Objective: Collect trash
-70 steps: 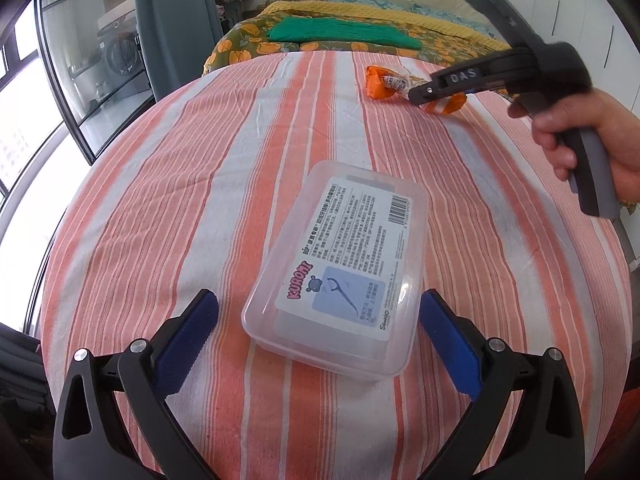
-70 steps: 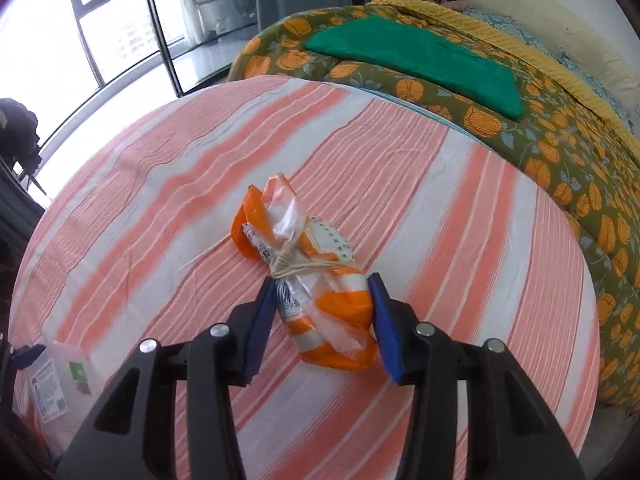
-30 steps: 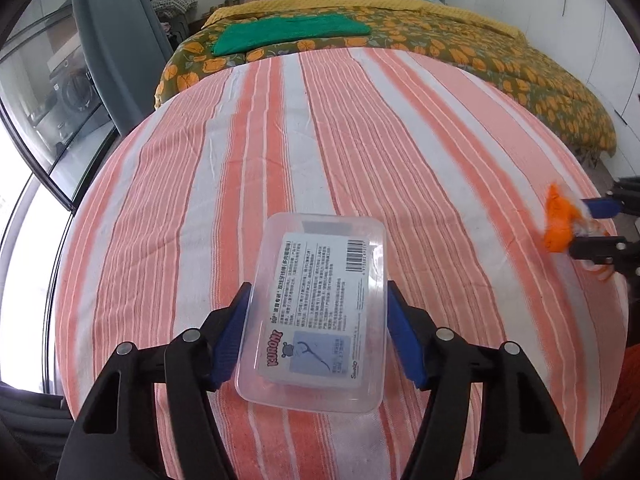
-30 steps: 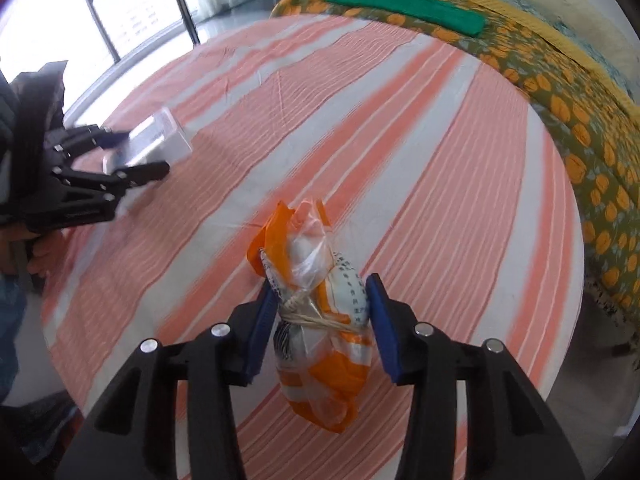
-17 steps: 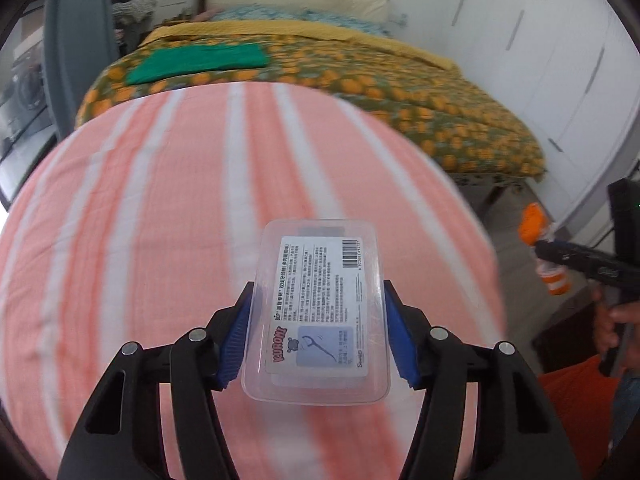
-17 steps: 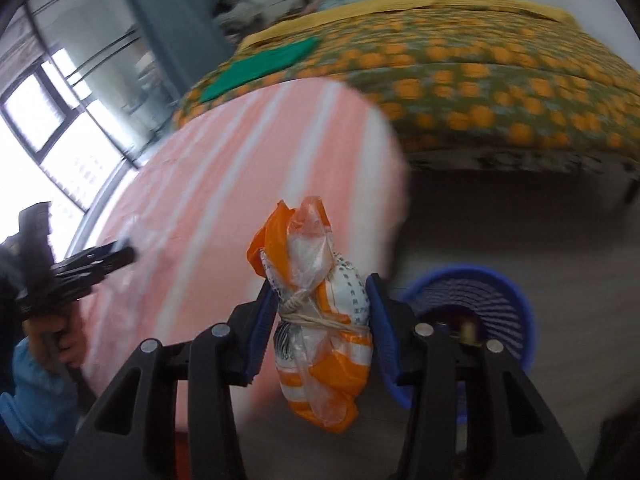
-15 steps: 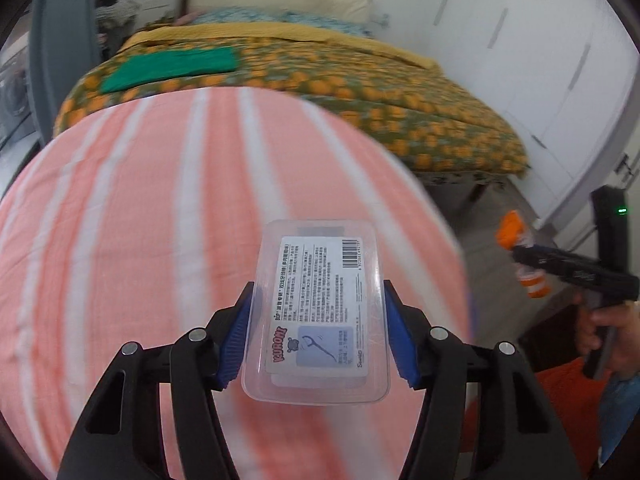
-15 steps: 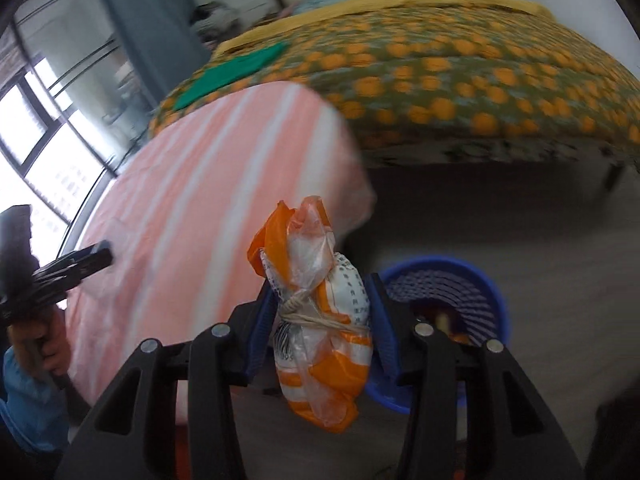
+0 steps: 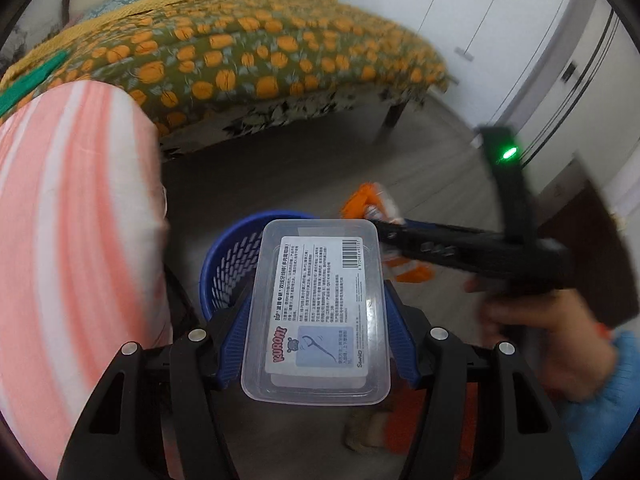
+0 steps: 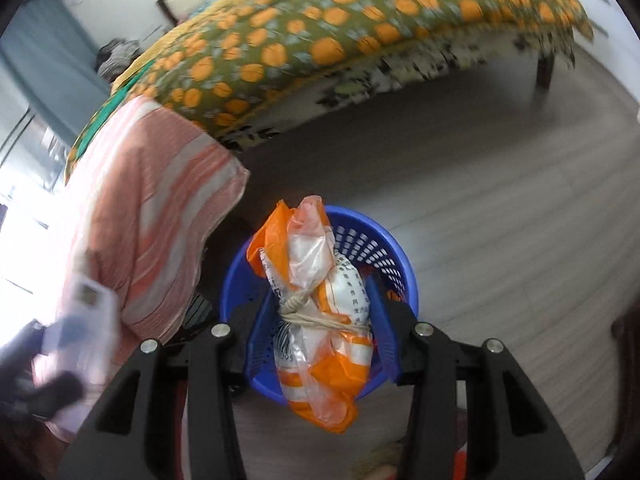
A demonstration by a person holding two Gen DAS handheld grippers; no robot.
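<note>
pinching the clear box (image 9: 316,316) lengthwise, left gripper (image 9: 316,344); right gripper (image 10: 320,336) clamps the upright tied bag (image 10: 320,320) above the blue basket (image 10: 396,256).

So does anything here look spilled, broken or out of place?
Nothing stands out. The clear plastic box and the tied orange bag are each gripped intact, above the blue basket on the floor. No spill shows.

Soft daylight, window glare blown out at left — motion-blurred surroundings, fisheye-bent dark edges.
</note>
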